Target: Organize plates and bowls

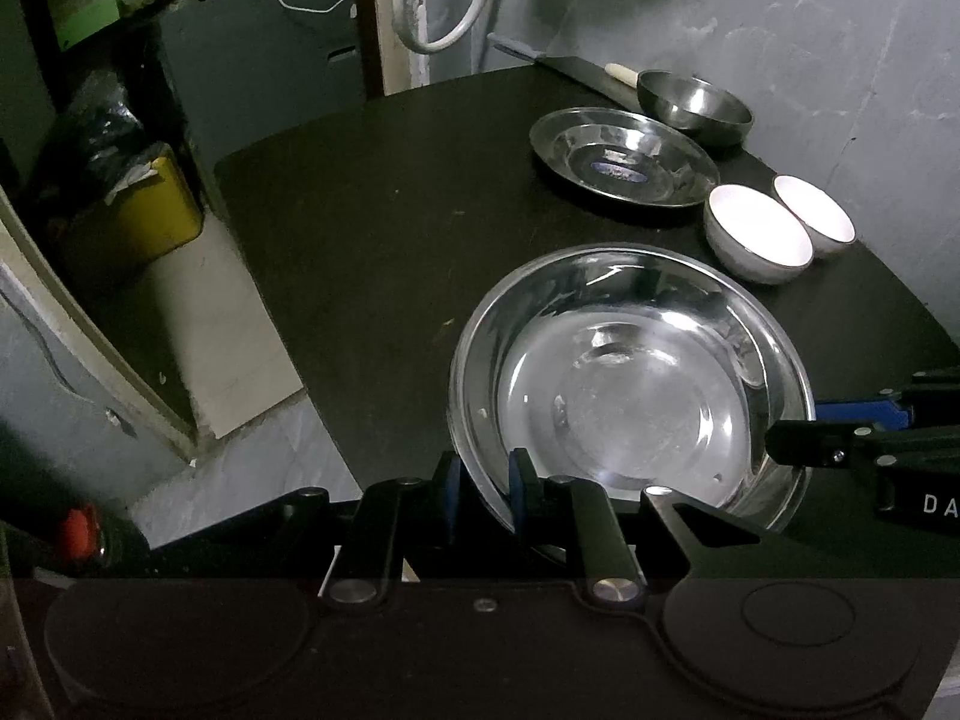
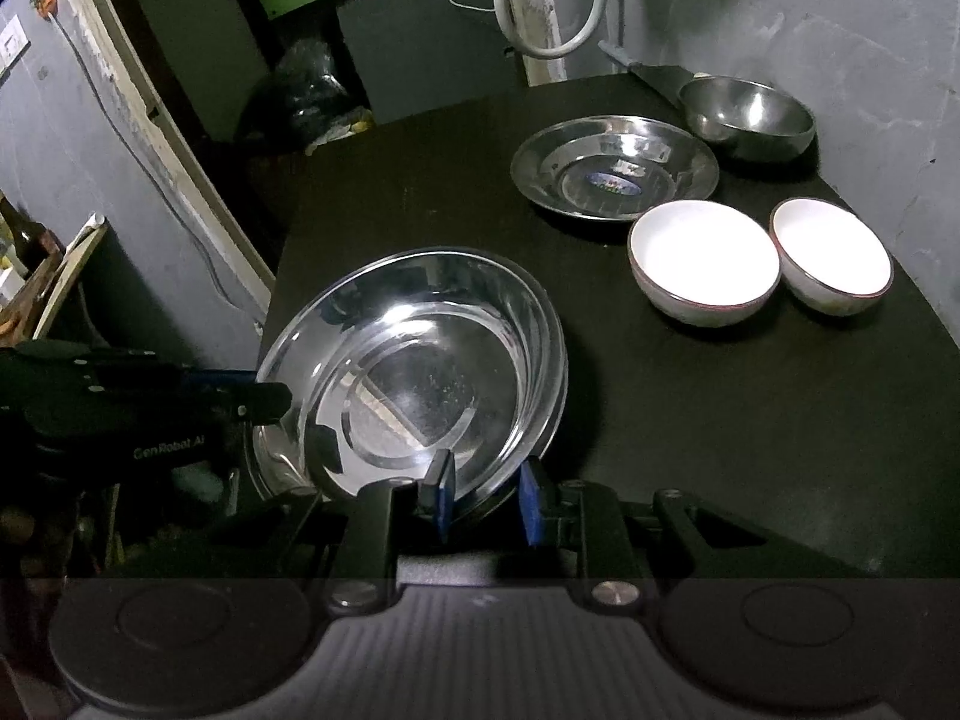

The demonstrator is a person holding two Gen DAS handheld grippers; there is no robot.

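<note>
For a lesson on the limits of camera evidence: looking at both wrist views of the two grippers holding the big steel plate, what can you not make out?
- Near rim of the large steel plate: hidden by the left gripper in the left wrist view.
- Sticker text on the smaller steel plate: too small in both views.
- Whether the large plate touches the table: unclear in the right wrist view; the right gripper covers its near edge.

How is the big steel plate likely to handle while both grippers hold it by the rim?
The large steel plate looks rigid, so it probably will not flex. Its polished, sloped rim may slip between the left gripper pads and right gripper pads. It seems shallow and thin, likely light, though it could tilt if one grip loosens.
</note>
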